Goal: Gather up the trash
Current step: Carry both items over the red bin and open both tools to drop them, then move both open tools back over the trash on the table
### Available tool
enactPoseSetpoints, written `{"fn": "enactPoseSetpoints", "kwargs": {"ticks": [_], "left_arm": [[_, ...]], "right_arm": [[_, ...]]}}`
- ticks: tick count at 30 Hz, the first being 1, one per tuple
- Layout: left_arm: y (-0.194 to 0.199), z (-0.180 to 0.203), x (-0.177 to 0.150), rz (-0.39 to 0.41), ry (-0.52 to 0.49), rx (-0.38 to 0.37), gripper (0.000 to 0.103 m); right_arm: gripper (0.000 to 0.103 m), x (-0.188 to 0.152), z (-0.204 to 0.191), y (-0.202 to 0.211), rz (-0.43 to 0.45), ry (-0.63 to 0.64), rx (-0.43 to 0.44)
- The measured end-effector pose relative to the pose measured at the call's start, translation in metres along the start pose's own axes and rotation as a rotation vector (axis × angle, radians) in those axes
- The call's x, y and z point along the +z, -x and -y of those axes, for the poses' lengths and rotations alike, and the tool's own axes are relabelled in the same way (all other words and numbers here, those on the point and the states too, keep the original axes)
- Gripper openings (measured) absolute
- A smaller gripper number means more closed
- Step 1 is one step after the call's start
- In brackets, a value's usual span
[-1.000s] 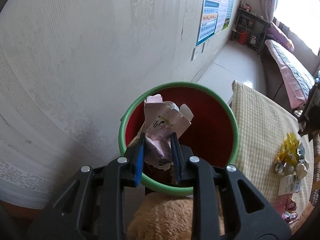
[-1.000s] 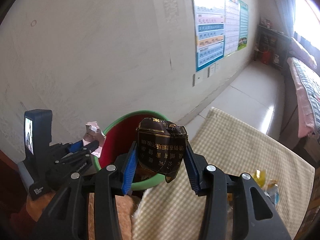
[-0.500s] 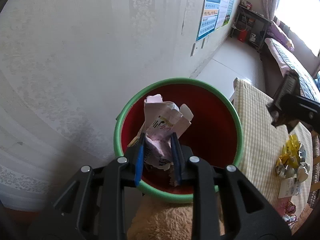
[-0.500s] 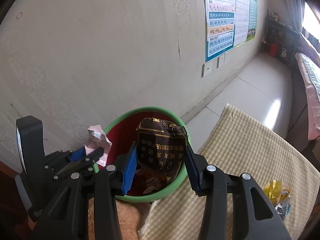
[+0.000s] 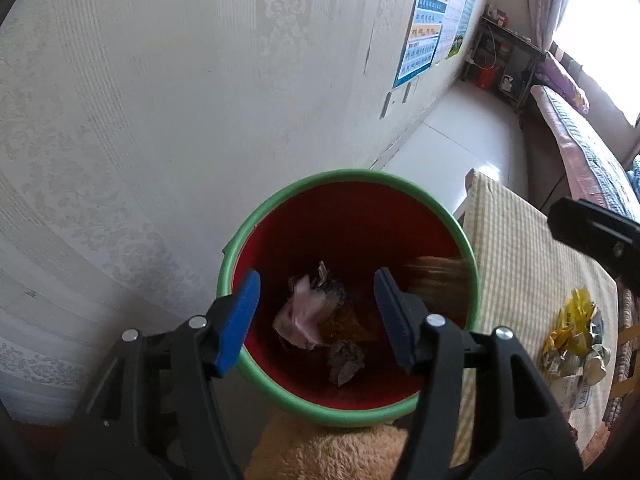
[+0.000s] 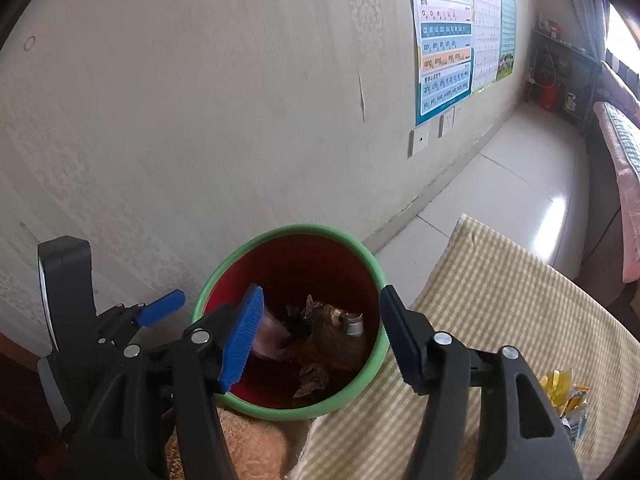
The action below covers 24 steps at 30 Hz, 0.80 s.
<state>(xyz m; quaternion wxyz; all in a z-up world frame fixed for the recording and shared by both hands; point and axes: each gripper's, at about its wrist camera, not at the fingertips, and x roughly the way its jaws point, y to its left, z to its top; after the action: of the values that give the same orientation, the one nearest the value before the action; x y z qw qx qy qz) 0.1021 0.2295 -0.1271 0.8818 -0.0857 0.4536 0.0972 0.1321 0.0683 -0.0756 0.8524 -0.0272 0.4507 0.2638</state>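
Both the left gripper [image 5: 316,316] and right gripper [image 6: 320,334] are opening, released, over the green-rimmed bin [image 5: 280,196]; pink carton [image 5: 300,316] and a blurred, probably brown packet [image 6: 334,336] lie inside.

Patterned wall [image 5: 160,100], charts [image 6: 444,48], tiled floor [image 6: 520,184]

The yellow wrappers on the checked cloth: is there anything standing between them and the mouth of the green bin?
Nothing visible does. The yellow wrappers lie on the checked cloth, and only bare cloth separates them from the green bin. The left gripper and right gripper, jaws opening and empty, hang over the bin's mouth.
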Motion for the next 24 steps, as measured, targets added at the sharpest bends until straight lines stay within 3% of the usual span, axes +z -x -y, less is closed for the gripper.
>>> {"fn": "enactPoseSetpoints", "kwargs": {"ticks": [7,14,18,24], "left_arm": [[0.016,0.013,-0.007,0.015,-0.021,-0.007,0.057],[0.039,0.059,-0.018,0.033,-0.086,-0.082,0.057],[0.043,0.094,-0.031,0.017,-0.151,-0.141,0.057],[0.042,0.156,-0.066,-0.052,-0.292,-0.220,0.057]], "right_arm": [[0.059,-0.018,0.020,0.032,0.025,-0.015,-0.002],[0.060,-0.066,0.075,0.092,0.061,-0.039,-0.119],[0.061,-0.118,0.122,0.120,0.027,-0.134,-0.225],[0.061,-0.208,0.175,0.129,-0.108,-0.323,-0.294]]}}
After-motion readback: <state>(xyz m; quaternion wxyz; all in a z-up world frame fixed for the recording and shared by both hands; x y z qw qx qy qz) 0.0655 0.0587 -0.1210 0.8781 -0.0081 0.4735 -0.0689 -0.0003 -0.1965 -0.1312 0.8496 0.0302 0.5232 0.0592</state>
